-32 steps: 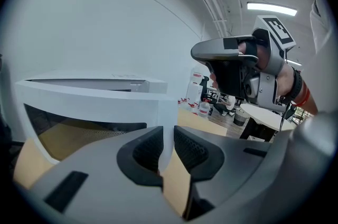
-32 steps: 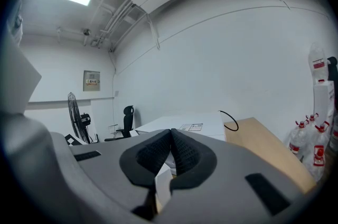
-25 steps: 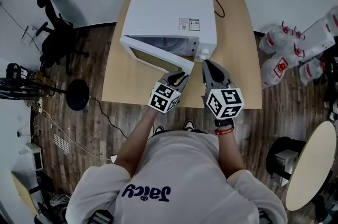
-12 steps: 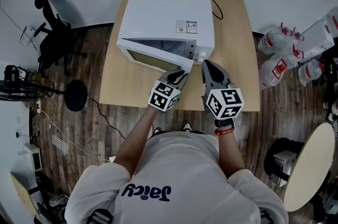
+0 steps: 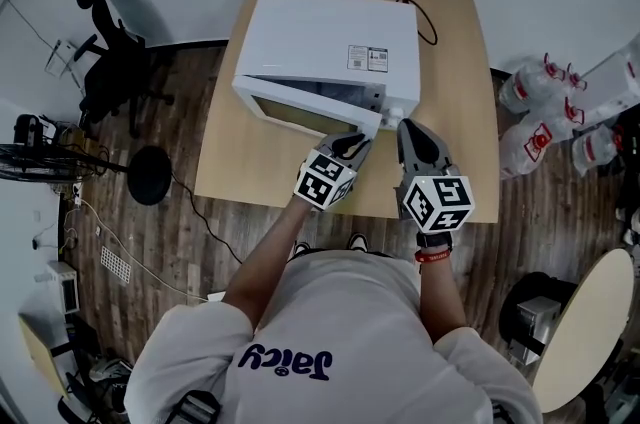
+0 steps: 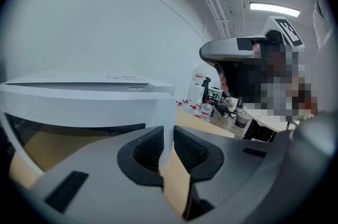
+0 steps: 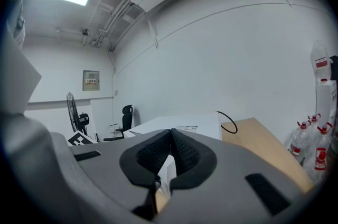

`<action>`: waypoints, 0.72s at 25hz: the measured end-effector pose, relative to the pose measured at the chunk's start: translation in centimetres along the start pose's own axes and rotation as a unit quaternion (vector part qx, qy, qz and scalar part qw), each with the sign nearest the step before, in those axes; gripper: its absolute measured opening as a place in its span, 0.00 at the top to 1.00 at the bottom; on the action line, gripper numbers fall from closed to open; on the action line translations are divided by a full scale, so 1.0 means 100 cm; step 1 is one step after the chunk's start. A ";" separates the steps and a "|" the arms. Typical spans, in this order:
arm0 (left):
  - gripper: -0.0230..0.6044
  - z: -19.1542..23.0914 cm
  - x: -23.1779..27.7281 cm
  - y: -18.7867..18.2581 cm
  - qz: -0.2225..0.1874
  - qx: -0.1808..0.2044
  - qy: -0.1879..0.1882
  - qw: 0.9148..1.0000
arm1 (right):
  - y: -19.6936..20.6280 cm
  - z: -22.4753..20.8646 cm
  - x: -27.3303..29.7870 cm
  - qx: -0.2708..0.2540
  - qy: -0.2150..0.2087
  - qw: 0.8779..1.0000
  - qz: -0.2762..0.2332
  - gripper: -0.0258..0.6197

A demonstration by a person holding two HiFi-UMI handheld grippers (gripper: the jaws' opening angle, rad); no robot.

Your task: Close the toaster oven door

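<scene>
A white toaster oven (image 5: 335, 42) stands on a wooden table (image 5: 455, 92). Its door (image 5: 305, 112) is ajar, hinged at the left, with its free right edge a small way out from the oven's front. My left gripper (image 5: 352, 144) is at that free edge. In the left gripper view the door's (image 6: 84, 104) white edge runs down between the pads (image 6: 148, 150), which press on it. To the right, my right gripper (image 5: 412, 134) hovers just in front of the oven's control side. It holds nothing, and its pads (image 7: 185, 151) touch at the tips.
A black cable (image 5: 425, 17) loops off the oven's back right corner. Several water bottles (image 5: 560, 102) stand on the floor to the right, and a round table (image 5: 585, 332) at lower right. An office chair (image 5: 110, 62) and a black round base (image 5: 150, 177) are at the left.
The door has swung from wide open to nearly against the oven front. My left gripper has moved forward with its edge. The right gripper has kept its place beside it.
</scene>
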State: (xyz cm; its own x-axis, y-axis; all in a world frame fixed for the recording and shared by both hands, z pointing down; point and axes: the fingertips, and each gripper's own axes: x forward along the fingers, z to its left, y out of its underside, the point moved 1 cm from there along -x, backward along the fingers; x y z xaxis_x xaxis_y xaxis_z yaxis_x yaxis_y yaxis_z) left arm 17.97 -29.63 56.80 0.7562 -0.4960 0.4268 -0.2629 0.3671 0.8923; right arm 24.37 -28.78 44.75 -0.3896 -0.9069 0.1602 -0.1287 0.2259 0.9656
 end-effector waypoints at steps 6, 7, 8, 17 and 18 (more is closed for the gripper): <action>0.85 0.006 0.009 -0.004 -0.001 -0.004 -0.002 1.000 | 0.001 -0.006 0.007 0.001 0.002 1.000 0.004 0.93; 0.85 0.007 0.011 -0.005 -0.002 -0.005 -0.002 1.000 | 0.001 -0.006 0.008 0.001 0.002 1.000 0.005 0.93; 0.85 0.008 0.012 -0.006 -0.002 -0.005 -0.001 1.000 | 0.002 -0.007 0.010 0.000 0.002 1.000 0.006 0.93; 0.85 0.019 0.026 -0.009 -0.001 -0.013 -0.002 1.000 | 0.001 -0.016 0.018 0.004 0.007 1.000 0.006 0.93; 0.85 0.020 0.027 -0.010 -0.001 -0.015 -0.002 1.000 | 0.001 -0.017 0.019 0.006 0.007 1.000 0.006 0.93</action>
State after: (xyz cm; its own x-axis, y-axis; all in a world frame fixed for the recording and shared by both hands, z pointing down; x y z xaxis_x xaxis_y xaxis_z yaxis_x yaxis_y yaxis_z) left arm 19.05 -32.92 57.36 0.7546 -0.4996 0.4254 -0.2433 0.3891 0.8885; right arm 25.14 -31.09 45.52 -0.3789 -0.9089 0.1740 -0.1349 0.2403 0.9613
